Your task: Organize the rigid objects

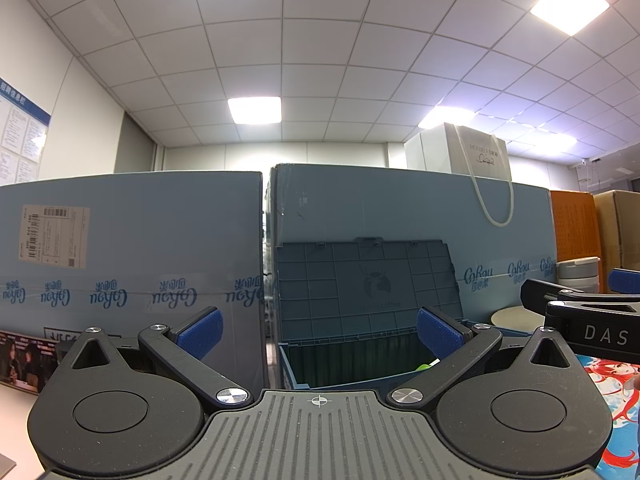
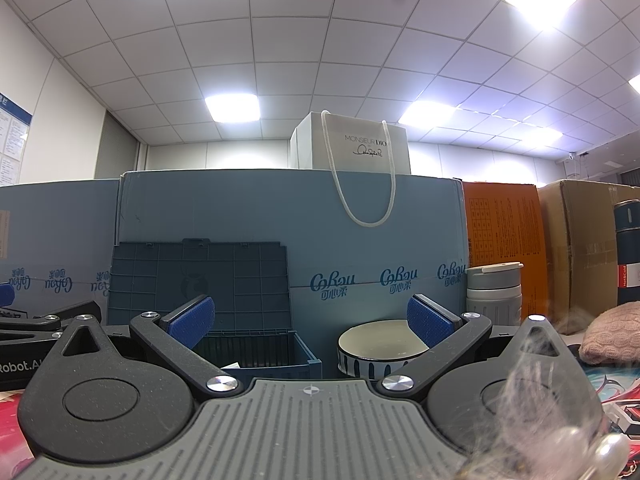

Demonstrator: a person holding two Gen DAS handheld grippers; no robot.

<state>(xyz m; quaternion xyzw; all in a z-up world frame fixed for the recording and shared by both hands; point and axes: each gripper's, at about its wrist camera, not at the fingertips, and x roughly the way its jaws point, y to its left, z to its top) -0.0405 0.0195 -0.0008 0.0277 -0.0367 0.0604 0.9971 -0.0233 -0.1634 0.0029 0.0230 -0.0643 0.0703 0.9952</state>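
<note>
A blue plastic storage crate (image 1: 294,372) stands open with its ribbed lid (image 1: 364,280) leaning back against the cartons; something yellow-green (image 1: 424,367) shows inside. My left gripper (image 1: 318,330) is open and empty, level with the crate's front rim. In the right wrist view the crate (image 2: 308,362) sits left of centre, with a white bowl with dark stripes (image 2: 376,350) beside it. My right gripper (image 2: 310,318) is open and empty, facing the crate and bowl. A grey lidded cup (image 2: 494,292) stands right of the bowl.
Tall blue cartons (image 1: 132,240) wall off the back, with a white paper bag (image 2: 352,148) on top. Orange (image 2: 504,240) and brown (image 2: 576,248) boxes stand at the right. A dark bottle (image 2: 628,252), pink knit item (image 2: 612,332) and printed mat (image 1: 616,400) lie nearby.
</note>
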